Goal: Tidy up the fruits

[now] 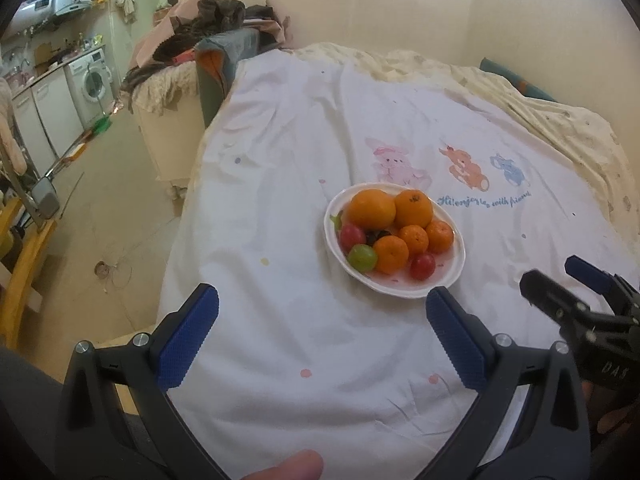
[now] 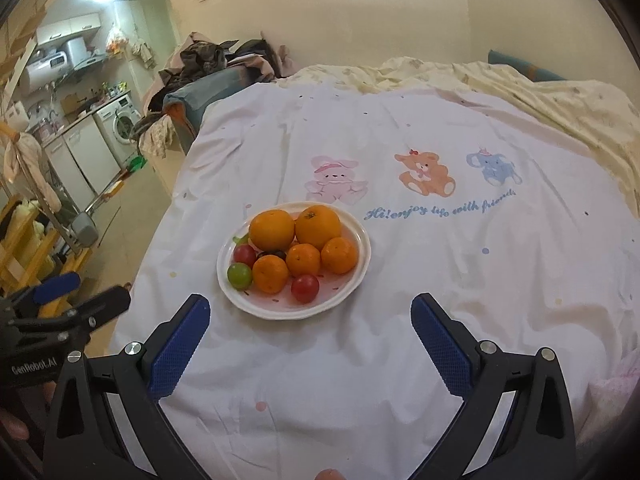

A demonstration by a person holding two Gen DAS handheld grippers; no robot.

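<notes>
A white oval plate rests on the bed sheet. It holds two large oranges, three small mandarins, two red round fruits, a green one and a dark one. My left gripper is wide open just short of the plate, with nothing between its fingers. To its right my right gripper stands open and empty at the plate's near rim.
The white sheet with cartoon animals covers the bed, and a cream quilt lies bunched at the back. Piled clothes sit at the far left corner. Left of the bed's edge are bare floor, a yellow wooden rack and a washing machine.
</notes>
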